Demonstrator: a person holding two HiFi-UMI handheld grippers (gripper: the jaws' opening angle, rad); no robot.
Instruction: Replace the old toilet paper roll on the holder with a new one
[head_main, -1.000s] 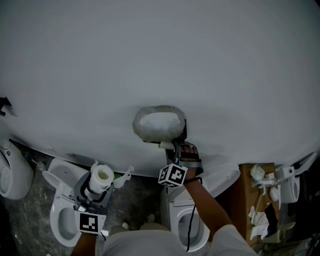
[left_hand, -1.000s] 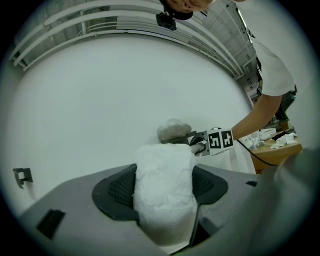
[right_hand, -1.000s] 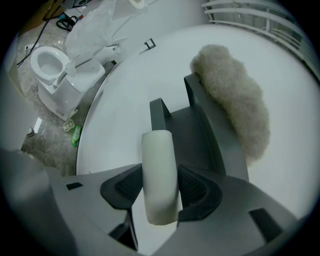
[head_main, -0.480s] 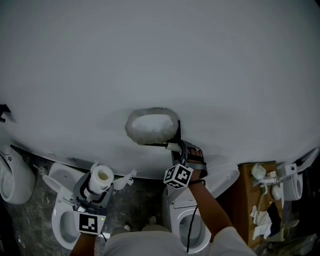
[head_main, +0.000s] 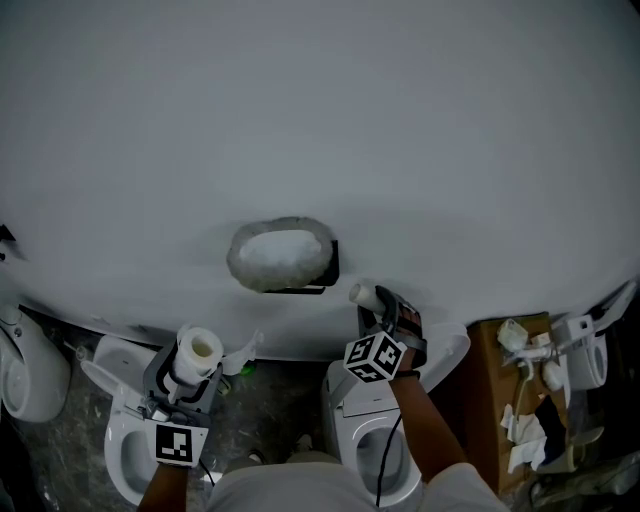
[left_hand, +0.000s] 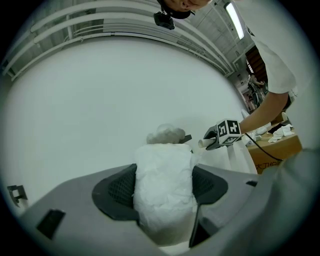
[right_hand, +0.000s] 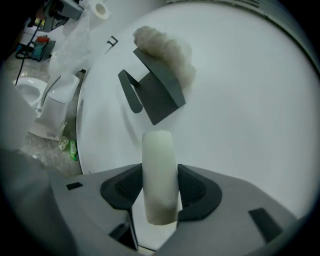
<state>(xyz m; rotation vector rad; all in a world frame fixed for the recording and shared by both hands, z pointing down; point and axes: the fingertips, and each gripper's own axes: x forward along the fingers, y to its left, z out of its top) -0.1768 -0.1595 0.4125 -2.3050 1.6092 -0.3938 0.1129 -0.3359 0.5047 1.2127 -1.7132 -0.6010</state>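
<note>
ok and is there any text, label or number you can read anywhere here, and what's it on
None can be read for certain.
Marker cubes: black-and-white square patterns only, no words.
Cardboard box: dark print on its side, too small to read.
Green packet on the floor: too blurred to read.

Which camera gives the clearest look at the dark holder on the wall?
The right gripper view: the holder shows whole, plate and bare curved arm, beyond the empty tube. The head view shows only its dark edge under a white fluffy lump. In the left gripper view it peeks small behind the paper roll.
</note>
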